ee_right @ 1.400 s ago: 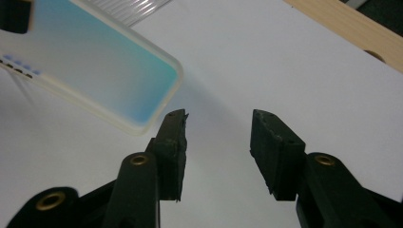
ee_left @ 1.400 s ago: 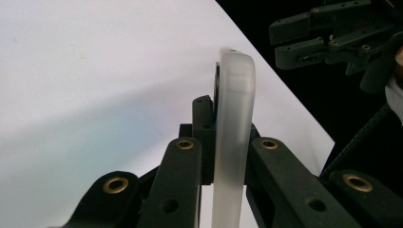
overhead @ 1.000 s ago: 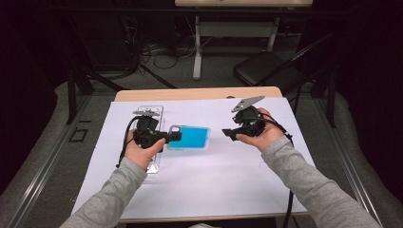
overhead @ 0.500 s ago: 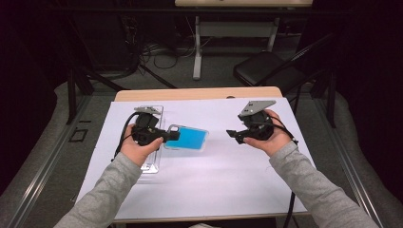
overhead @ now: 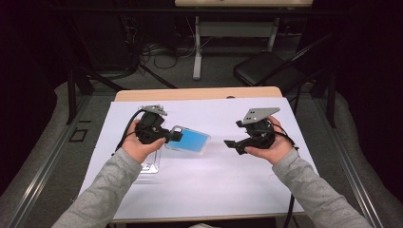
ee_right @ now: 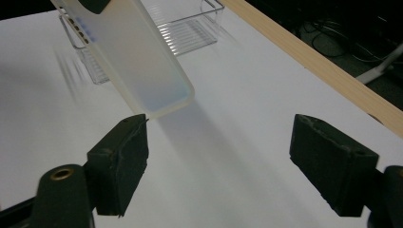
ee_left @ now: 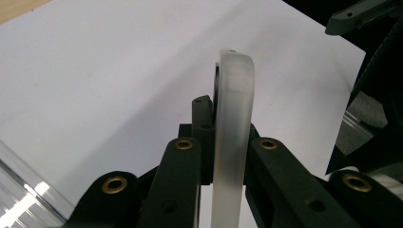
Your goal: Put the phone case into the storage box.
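White table (overhead: 214,190) in a dark room — left hand-held gripper (overhead: 177,137) pinches phone case (overhead: 190,140), right (overhead: 230,143) spread.

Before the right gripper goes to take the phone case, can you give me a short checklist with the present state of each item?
1. Left gripper clamped on the phone case: ok; the left gripper view shows the jaws pressing on its edge.
2. Right gripper open: ok; its jaws have just been opening, nothing between them.
3. Case lifted off the table: ok; the right gripper view shows it in the air.
4. Gap between the grippers free: ok.
5. Clear tray out of the path: ok; it lies beside the left hand.
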{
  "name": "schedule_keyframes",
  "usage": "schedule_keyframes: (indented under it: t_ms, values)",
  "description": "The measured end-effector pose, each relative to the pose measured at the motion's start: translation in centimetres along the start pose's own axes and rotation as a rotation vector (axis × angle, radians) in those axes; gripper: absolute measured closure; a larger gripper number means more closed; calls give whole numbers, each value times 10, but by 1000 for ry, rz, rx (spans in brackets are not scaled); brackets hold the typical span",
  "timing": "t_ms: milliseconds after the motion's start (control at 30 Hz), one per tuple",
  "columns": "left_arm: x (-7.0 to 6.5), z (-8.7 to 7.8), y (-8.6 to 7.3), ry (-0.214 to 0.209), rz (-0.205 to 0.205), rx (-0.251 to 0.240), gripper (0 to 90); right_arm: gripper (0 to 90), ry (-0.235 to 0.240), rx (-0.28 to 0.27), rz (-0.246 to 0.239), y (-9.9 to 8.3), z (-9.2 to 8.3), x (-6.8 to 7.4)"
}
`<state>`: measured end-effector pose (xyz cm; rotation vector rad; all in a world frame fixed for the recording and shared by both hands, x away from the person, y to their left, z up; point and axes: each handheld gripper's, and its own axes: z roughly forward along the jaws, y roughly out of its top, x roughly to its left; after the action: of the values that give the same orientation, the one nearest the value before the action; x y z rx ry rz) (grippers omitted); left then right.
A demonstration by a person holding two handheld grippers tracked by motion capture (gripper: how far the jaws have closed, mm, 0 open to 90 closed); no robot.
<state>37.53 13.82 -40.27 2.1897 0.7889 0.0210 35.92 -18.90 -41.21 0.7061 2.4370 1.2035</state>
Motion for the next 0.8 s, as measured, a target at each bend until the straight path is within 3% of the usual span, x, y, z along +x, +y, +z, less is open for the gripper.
schedule_keyframes:
  t_ms: [100,167,267,533,800]
  values:
    - [-3,0,3,0,31,11,862,142,11,-3,-13,-1,-2,3]
    - [-5,0,4,-1,41,14,862,146,20,3,-21,-1,-2,5]
    - [-10,-1,11,-8,90,31,862,148,13,1,-57,-2,-3,12]
    - [-22,-1,22,-21,178,71,862,320,25,-80,-140,0,-14,20]
    - [-31,4,28,-35,228,112,862,413,44,-74,-149,0,-14,18]
